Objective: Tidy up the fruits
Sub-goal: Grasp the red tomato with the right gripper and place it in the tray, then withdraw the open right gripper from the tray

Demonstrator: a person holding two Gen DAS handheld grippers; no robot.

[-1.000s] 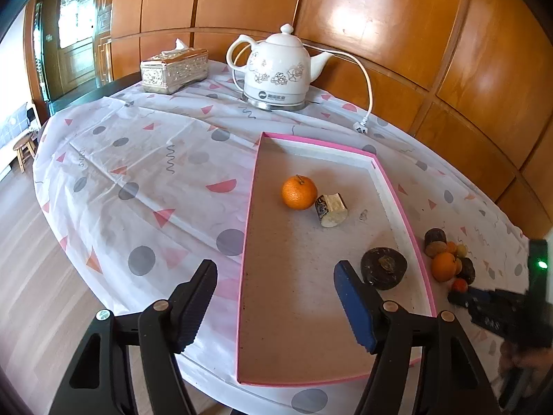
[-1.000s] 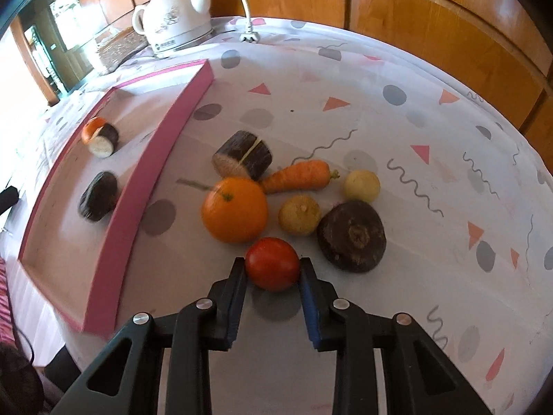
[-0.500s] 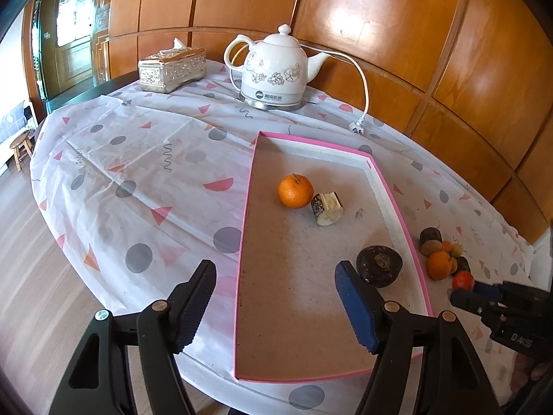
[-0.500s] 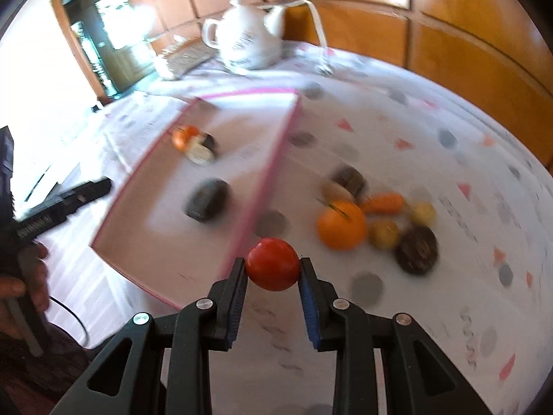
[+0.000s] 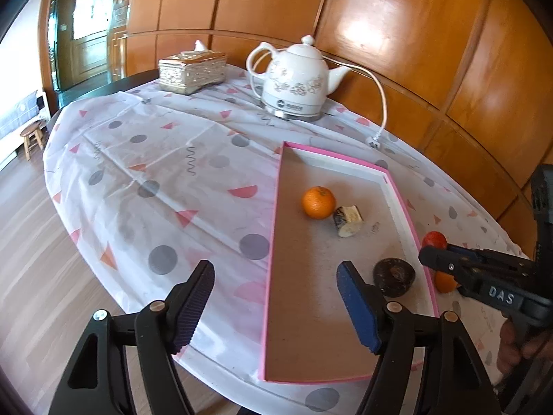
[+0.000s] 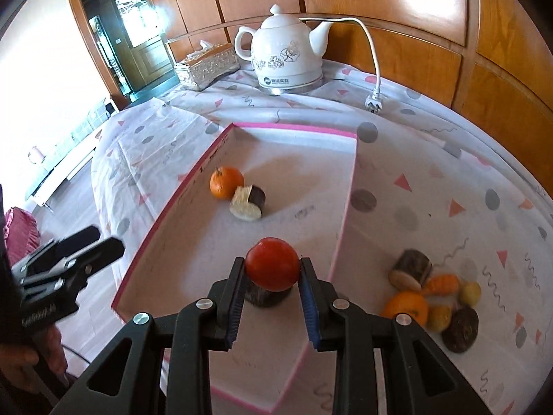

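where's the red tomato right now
The red tomato is clamped in the right gripper, held above the near end of the pink tray, over a dark round fruit; it shows in both views.

Tray floor lies bare between orange and dark fruit.

Bright daylight, glare on wood panels, fisheye-warped edges

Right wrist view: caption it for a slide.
Right gripper carries a red tomato above the pink-rimmed tray.
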